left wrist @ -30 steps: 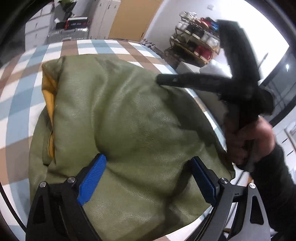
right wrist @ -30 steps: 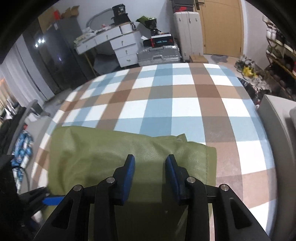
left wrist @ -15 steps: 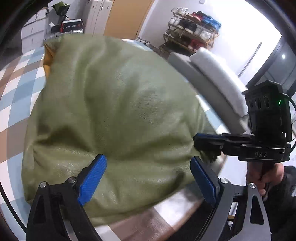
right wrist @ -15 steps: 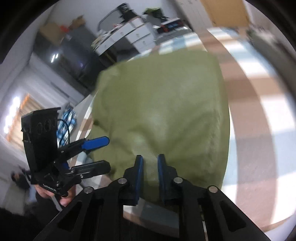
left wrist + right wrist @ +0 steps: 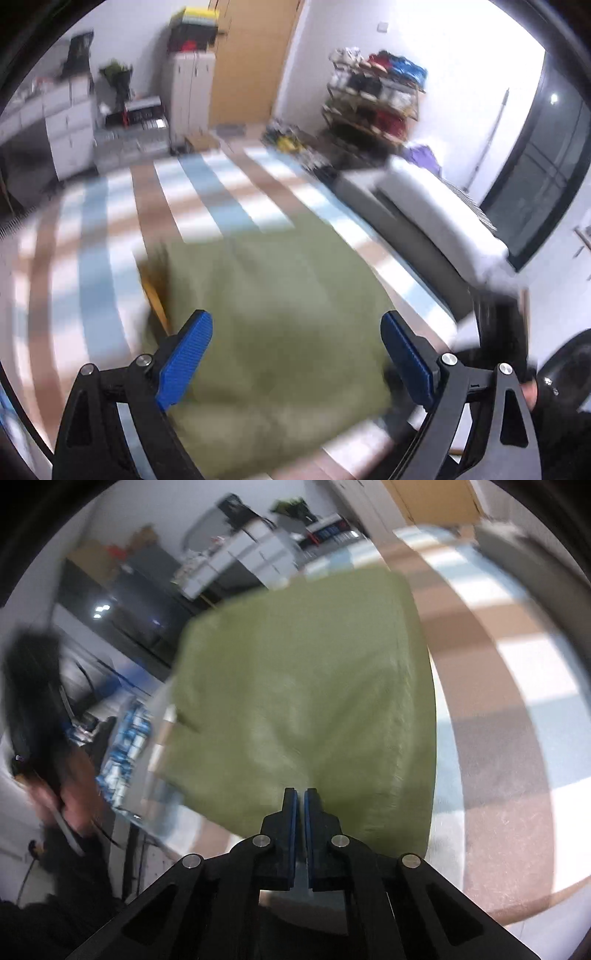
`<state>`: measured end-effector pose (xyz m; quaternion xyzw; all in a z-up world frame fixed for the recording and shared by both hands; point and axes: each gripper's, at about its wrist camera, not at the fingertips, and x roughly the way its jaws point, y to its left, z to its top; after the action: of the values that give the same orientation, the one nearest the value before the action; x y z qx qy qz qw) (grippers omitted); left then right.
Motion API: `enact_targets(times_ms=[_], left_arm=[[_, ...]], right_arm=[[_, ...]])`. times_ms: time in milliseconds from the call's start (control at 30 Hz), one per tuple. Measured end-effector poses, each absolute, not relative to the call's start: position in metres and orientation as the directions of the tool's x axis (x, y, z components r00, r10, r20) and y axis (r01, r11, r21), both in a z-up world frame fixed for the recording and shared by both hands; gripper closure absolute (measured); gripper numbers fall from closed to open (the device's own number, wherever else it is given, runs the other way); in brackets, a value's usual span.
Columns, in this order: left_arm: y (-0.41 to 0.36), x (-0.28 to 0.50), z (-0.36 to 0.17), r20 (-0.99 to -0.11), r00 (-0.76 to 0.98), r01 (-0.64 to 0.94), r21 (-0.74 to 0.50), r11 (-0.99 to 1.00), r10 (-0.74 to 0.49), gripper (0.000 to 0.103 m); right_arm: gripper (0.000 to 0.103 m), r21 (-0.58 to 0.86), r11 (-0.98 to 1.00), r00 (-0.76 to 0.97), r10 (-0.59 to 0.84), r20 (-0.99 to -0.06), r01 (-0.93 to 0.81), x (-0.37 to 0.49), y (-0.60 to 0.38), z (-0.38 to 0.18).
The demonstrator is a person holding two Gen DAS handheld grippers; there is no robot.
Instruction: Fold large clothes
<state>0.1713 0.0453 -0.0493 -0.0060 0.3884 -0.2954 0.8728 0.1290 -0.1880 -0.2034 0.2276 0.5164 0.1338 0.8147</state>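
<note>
Olive-green clothing (image 5: 273, 317), folded into a thick padded bundle, lies near the front edge of a surface covered by a checked cloth (image 5: 110, 229) in blue, white and brown squares. In the left wrist view, the left gripper (image 5: 295, 354) hangs above the near part of the bundle with its blue pads (image 5: 184, 360) spread wide apart; nothing is caught between them and they do not touch the fabric. A strip of yellow lining (image 5: 155, 302) shows at the bundle's left side, just beyond the left pad. To the lower right, a dark blurred shape is the right gripper's body with a sleeve, too smeared to read further. In the right wrist view, the right gripper (image 5: 300, 805) has its two blue pads brought together, only a thin slit between them, at the near edge of the green bundle (image 5: 306, 686); whether a fold of fabric is pinched in that slit I cannot tell. At the left of that view a hand (image 5: 74, 786) holds the other tool, blurred. Beyond the bundle the checked cloth runs on bare. Past it, on the right, stands a grey and white sofa (image 5: 436, 221), and farther off a shelf rack (image 5: 373, 99) full of shoes, a wooden door (image 5: 251, 59), white drawers (image 5: 70, 125) and stacked suitcases (image 5: 129, 125).
</note>
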Motion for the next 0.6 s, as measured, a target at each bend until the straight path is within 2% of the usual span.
enact_targets(times_ms=[100,200,333,500,567,600], left_arm=[[0.048,0.227,-0.059,-0.711,0.452,0.478,-0.317,0.819,-0.539,0.013],[0.054,0.255,-0.096,-0.754,0.377,0.452,-0.357,0.817,-0.538,0.013],[0.057,0.264,-0.145,-0.768,0.28,0.433,-0.435,0.79,-0.576,0.015],[0.05,0.248,-0.134,-0.778,0.33,0.448,-0.37,0.814,-0.535,0.015],[0.055,0.231,-0.111,-0.768,0.365,0.436,-0.358,0.825,-0.526,0.015],[0.057,0.215,-0.097,-0.743,0.375,0.454,-0.374,0.809,-0.554,0.015]], right_arm=[[0.103,0.469,0.883,0.443,0.414,-0.795,0.016,0.132,-0.181,-0.209],[0.103,0.385,0.922,0.452,0.357,-0.818,-0.032,0.127,-0.168,-0.204],[0.103,0.43,0.902,0.448,0.398,-0.8,-0.033,0.134,-0.17,-0.209],[0.103,0.385,0.921,0.443,0.373,-0.816,-0.065,0.134,-0.162,-0.206],[0.103,0.389,0.919,0.422,0.379,-0.824,-0.065,0.134,-0.173,-0.2],[0.1,0.398,0.915,0.412,0.387,-0.825,-0.064,0.131,-0.172,-0.197]])
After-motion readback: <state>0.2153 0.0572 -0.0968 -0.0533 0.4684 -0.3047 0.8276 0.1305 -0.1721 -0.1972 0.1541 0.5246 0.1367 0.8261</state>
